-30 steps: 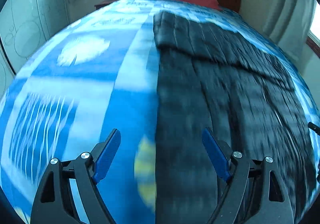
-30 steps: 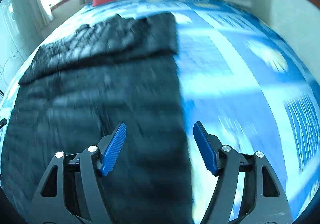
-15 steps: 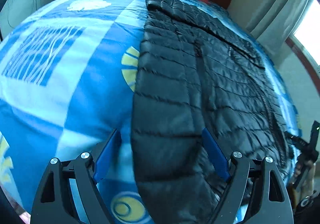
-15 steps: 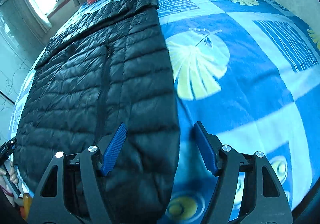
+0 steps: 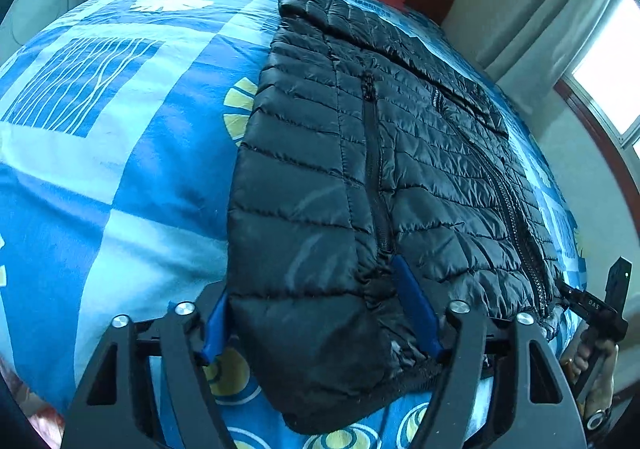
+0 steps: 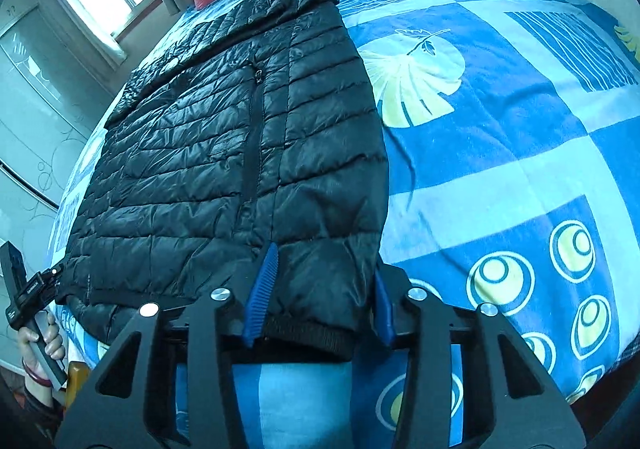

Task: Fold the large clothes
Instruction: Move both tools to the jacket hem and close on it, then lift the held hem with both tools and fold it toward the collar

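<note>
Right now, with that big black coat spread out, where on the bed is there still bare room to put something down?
The widest bare stretch of blue bedspread runs beside the black puffer jacket toward the far wall; a second lies along the jacket's other long side. It is crowded at the near hem, where the left gripper and right gripper are closing over it.

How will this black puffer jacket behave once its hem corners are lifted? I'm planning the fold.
The puffer jacket will probably sag between the left gripper and right gripper, whose jaws are closing on its hem. Its thin quilting suggests it is light. Its shiny shell may slip.
</note>
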Demonstrator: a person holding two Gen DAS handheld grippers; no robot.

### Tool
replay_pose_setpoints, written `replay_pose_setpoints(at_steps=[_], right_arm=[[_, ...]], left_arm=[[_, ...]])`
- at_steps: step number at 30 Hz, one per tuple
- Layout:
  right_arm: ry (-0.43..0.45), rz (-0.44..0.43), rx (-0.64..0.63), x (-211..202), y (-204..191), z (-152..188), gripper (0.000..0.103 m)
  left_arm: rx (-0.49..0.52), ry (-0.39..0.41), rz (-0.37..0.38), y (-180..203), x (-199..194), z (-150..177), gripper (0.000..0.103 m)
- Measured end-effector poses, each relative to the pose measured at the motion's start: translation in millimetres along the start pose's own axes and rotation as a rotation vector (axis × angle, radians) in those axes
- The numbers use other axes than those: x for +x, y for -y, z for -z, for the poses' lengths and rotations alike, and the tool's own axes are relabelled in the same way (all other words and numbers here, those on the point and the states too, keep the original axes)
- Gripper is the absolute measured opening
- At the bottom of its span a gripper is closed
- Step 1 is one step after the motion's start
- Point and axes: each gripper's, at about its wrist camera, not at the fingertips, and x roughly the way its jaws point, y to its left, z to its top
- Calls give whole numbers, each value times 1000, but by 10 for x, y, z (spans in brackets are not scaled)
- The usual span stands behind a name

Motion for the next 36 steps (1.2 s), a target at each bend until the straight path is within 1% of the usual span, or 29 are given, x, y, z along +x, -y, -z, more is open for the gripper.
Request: replay_pose_setpoints(at_steps=[1,2,4,5,7,8,10,13,15,19,21,23,25,28,30,32,36], right_arm=[[-2,-14,1,-8,-2,5,30],[-3,-21,-2,-15,-2,10,28],[-2,-26,-16,-26,-22,15,21],[3,-34,-19,-39,-26,18,20],[6,-61,-7,-68,-12,28,17],[7,-73,-1,-77,-5,29,16],[12,-104,12,-109,17,31,14],[23,-144,29,-171,37,22,13],[39,-184,34,-240,36,-1,12],[78,-283,72,-384,57,-133,12],[108,-347,91,-435,40,-278,12],[131,-389,106,-444,14,-437,12],[165,-441,115,-433,-39,-666,12],[198,-464,107,-355,-129,-976,12],[203,-476,124,-221,-155,-1210,12],[205,-470,142,-42,-181,-1473,12],[183,-472,211,402,-130,-1914,12]], left_arm=[[-4,3,-3,-8,-6,2,60],[-10,4,-3,-21,-17,6,57],[-30,10,7,-53,-37,8,43],[-36,11,10,-62,-43,9,40],[-38,12,7,-67,-53,11,30],[-40,17,7,-64,-66,12,29],[-42,30,9,-46,-97,16,23],[-46,45,8,-21,-153,15,18],[-64,62,14,-15,-228,-11,16],[-73,131,42,51,-476,-163,15],[-79,152,65,86,-549,-280,15],[-83,165,87,128,-583,-433,15],[-91,181,107,135,-594,-591,15],[-108,196,132,148,-533,-885,15],[-117,200,140,151,-404,-1116,15],[-138,193,155,130,-227,-1327,15],[-144,175,141,121,111,-1673,15]])
